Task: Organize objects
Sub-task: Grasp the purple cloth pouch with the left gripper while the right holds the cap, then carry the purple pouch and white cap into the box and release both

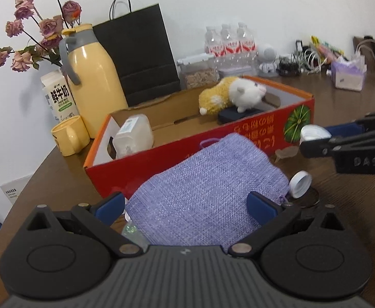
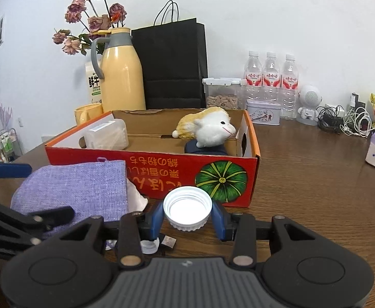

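My left gripper is shut on a purple woven pouch, its blue pads pressing on the pouch's two sides just in front of the red cardboard box. My right gripper is shut on a white bottle cap, held open side up before the box's pumpkin picture. From the left wrist view, the right gripper comes in from the right with the cap. Inside the box lie a yellow-and-white plush toy, a dark object under it and a clear plastic container.
A second white cap and a small dark connector lie on the brown table. Behind the box stand a yellow jug, a yellow mug, a milk carton, dried roses, a black paper bag, water bottles and cables.
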Available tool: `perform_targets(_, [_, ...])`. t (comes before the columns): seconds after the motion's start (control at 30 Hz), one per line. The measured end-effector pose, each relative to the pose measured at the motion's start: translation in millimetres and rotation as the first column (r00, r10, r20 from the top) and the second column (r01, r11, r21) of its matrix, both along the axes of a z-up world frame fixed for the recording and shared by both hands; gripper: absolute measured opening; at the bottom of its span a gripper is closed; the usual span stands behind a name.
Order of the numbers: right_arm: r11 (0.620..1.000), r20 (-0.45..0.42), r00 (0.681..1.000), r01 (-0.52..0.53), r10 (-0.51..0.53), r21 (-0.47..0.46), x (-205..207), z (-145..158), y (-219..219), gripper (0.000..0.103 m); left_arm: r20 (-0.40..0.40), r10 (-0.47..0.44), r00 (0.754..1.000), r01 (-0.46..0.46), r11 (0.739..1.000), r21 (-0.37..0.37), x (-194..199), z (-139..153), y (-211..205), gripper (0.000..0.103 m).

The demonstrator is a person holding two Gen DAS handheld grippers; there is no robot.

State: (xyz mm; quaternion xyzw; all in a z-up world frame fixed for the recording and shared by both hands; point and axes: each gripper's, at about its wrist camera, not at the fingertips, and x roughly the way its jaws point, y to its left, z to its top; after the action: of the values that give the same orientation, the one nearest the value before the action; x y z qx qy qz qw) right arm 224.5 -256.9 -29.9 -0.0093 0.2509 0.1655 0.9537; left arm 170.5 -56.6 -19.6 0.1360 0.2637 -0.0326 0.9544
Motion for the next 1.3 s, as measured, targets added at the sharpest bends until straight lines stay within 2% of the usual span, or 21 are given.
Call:
perform_targets(0.1, [1.000, 0.001, 1.000, -0.001, 0.001, 0.008, -0.7, -2.0, -0.6, 0.039, 0.002, 0.000, 1.000, 0.000, 1.000, 0.001, 0.5, -3.5, -1.3, 0.103])
perform_targets(0.17, [1.000, 0.001, 1.000, -0.005, 0.005, 0.010, -1.0, -3.4, 0.0, 0.039, 0.006, 0.002, 1.000, -0.002, 1.000, 0.005, 0.5, -4.9, -2.4, 0.098])
perform_targets(0.3, [1.000, -0.002, 1.000, -0.014, 0.015, 0.009, -1.4, -6.5, 2.3, 0.039, 0.018, 0.005, 1.000, -0.005, 1.000, 0.010, -1.4, -5.4, -3.2, 0.081])
perform_targets(0.47, [1.000, -0.003, 1.000, -0.019, 0.019, 0.013, -2.1, -8.2, 2.4, 0.039, 0.052, 0.020, 0.998, -0.021, 1.000, 0.007, -6.3, -1.6, -2.6, 0.066])
perform_targets(0.57, [1.000, -0.005, 1.000, -0.020, 0.020, 0.012, -2.1, -8.6, 2.6, 0.039, 0.064, 0.019, 0.998, -0.018, 1.000, -0.009, -8.7, 1.9, 0.7, 0.048])
perform_targets(0.6, [1.000, -0.007, 1.000, -0.021, 0.021, 0.011, -1.9, -9.1, 3.2, 0.039, 0.067, 0.018, 0.998, -0.017, 1.000, -0.018, -9.5, 3.6, 2.5, 0.035])
perform_targets(0.67, [1.000, -0.010, 1.000, -0.021, 0.021, 0.009, -2.0, -10.3, 3.7, 0.039, 0.074, 0.016, 0.997, -0.014, 0.999, -0.038, -11.2, 7.7, 5.9, 0.026])
perform_targets(0.73, [1.000, -0.011, 1.000, -0.020, 0.020, 0.007, -2.4, -10.9, 3.9, 0.039, 0.082, 0.006, 0.997, 0.000, 0.998, -0.067, -14.6, 12.6, 9.4, 0.012])
perform_targets(0.9, [1.000, -0.007, 1.000, -0.019, 0.019, 0.002, -4.7, -10.2, 4.2, 0.039, 0.118, -0.023, 0.993, 0.041, 0.988, -0.151, -26.2, 30.2, 17.6, 0.009])
perform_targets(1.3, [0.999, 0.041, 0.998, -0.040, 0.040, -0.001, -15.0, 10.0, 13.8, 0.039, 0.165, -0.056, 0.985, 0.092, 0.972, -0.216, -34.3, 54.8, 22.3, 0.009])
